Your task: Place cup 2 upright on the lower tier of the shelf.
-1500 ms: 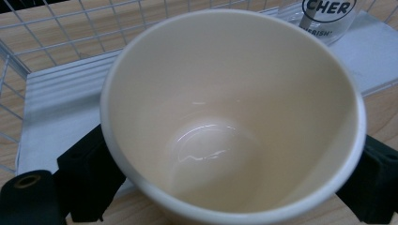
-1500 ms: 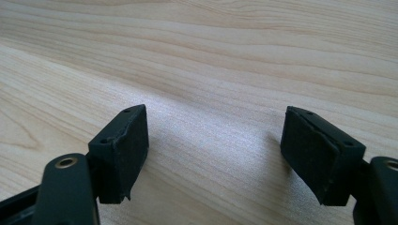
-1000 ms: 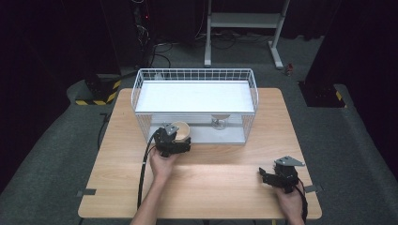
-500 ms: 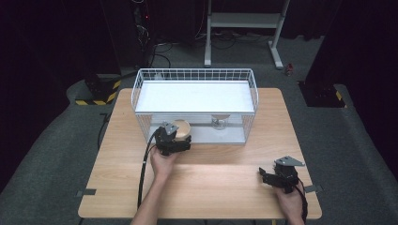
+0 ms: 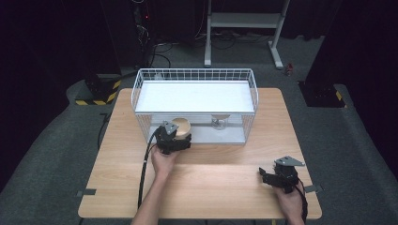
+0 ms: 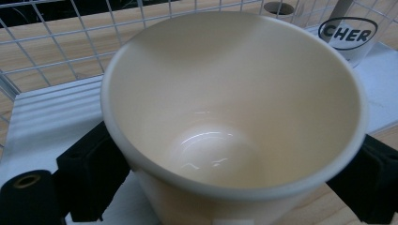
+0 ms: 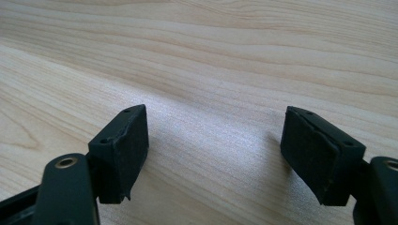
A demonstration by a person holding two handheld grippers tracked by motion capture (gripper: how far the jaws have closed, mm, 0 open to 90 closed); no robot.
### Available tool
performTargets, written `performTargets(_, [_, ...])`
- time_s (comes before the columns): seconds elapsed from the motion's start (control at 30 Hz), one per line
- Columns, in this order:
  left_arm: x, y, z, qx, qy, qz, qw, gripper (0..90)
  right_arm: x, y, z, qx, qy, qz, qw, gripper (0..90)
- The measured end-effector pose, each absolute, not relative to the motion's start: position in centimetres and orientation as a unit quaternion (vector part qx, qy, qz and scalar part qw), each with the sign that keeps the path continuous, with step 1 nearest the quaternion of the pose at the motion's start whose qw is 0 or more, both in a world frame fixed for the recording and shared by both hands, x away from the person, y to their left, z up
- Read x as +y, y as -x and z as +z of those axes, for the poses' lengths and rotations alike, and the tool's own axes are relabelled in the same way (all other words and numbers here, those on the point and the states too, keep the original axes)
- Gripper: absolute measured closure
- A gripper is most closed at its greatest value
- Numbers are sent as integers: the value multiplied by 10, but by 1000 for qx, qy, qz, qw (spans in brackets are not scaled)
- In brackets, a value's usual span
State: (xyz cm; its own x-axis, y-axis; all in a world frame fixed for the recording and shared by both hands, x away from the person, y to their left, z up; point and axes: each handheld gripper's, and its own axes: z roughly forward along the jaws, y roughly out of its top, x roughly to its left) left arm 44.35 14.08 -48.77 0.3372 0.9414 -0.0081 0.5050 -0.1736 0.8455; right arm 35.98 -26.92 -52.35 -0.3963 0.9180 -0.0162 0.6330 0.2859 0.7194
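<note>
Left hand-held gripper (image 5: 174, 139) is clamped on the cream cup (image 5: 181, 127): in the left gripper view the two black pads (image 6: 91, 171) sit against opposite sides of the cup's (image 6: 234, 112) wall below the rim, mouth up and tipped slightly toward the camera, empty inside. In the high view the cup is held at the open front of the white wire basket (image 5: 195, 75), at the left end of its lower level, directly ahead of the gripper; the cup's axis is near upright. A clear glass (image 5: 219, 122) stands further right on that lower level, apart from the cup. Judgement: the coming move is along the gripper's own forward line, either way. Right hand-held gripper (image 5: 271, 177) is open on nothing, low over the bare tabletop (image 7: 197, 56) at the near right corner, well apart from the basket; the left hand is clearly the nearer.
</note>
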Motion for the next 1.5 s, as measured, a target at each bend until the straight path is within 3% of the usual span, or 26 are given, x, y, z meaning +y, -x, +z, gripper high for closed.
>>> performTargets(1.0, [139, -454, -487, 519, -718, 271, 376, 89, -269, -360, -523, 771, -503, 322, 221, 238])
performTargets(1.27, [142, -455, -490, 528, -724, 252, 365, 30, -269, -360, -523, 771, -503, 322, 221, 238])
performTargets(1.5, [142, -449, -488, 525, -727, 256, 361, 65, -269, -360, -523, 771, -503, 322, 222, 238])
